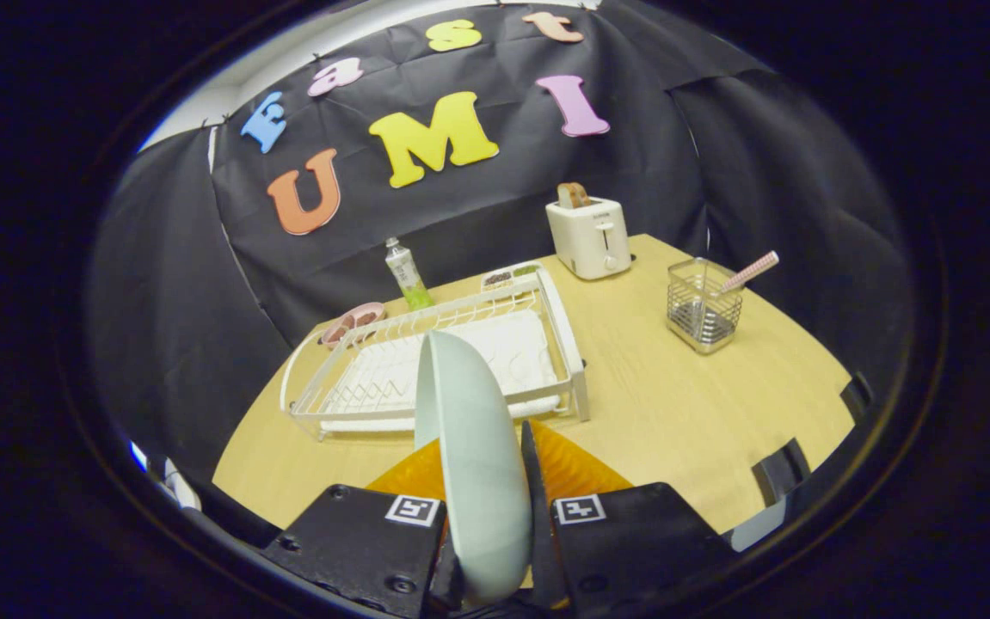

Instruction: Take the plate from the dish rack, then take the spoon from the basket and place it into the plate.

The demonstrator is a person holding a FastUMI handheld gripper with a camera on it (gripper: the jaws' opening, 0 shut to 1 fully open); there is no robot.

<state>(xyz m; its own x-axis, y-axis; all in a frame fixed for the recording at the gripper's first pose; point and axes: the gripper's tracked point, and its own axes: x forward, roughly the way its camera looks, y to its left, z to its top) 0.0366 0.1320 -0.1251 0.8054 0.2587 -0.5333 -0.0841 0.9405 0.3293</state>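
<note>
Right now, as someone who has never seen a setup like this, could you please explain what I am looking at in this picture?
This is a handheld two-finger gripper that a person carries; the camera rides on it and looks forward along its fingers. The fingers are shut on a pale plate, held on edge between them. Ahead lies a wooden table. Just beyond the plate is a white dish rack, with nothing in its slots. To the right stands a wire basket with a pink-handled spoon sticking out. Farther back are a toaster with toast in it, a bottle, a pink dish and a small tray.
</note>
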